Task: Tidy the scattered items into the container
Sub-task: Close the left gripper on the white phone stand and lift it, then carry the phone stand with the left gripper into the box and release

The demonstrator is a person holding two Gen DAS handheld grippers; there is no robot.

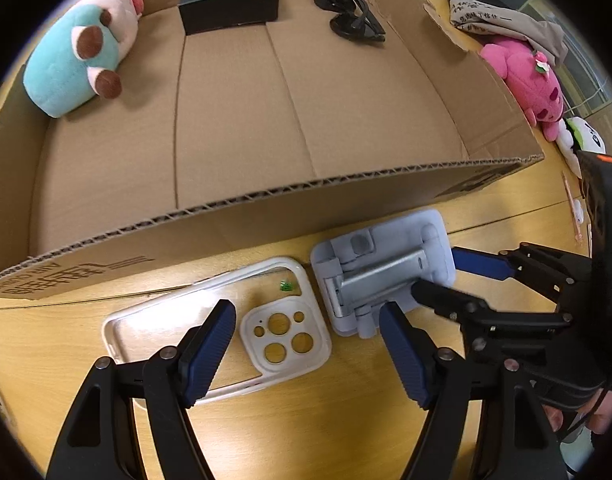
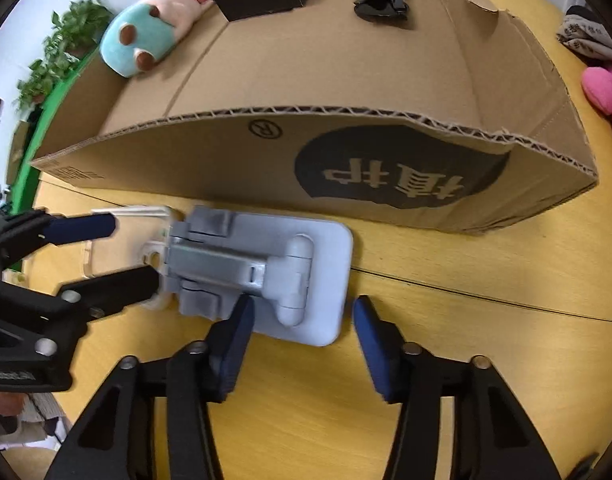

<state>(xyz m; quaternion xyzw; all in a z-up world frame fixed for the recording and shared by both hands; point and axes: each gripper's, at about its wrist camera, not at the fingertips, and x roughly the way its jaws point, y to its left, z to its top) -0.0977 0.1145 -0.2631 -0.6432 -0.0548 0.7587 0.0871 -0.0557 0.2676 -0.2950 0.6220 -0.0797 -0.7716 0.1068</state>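
Tidying is partly done: plush pig (image 1: 76, 46), black box (image 1: 229, 0) and sunglasses (image 1: 352, 14) lie in the cardboard box (image 1: 266, 200), while phone case (image 1: 210, 332) and phone stand (image 2: 266, 272) wait on the counter (image 1: 306, 420) at lower frame, left tongs (image 1: 306, 356) and right tongs (image 2: 300, 344) open over them, gripping nothing.

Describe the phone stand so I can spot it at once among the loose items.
Find the big cardboard box on the wooden table. Just outside its near wall lie two flat items side by side. The phone stand is the pale grey slab with a folded metal arm; the phone case beside it is clear with camera holes.
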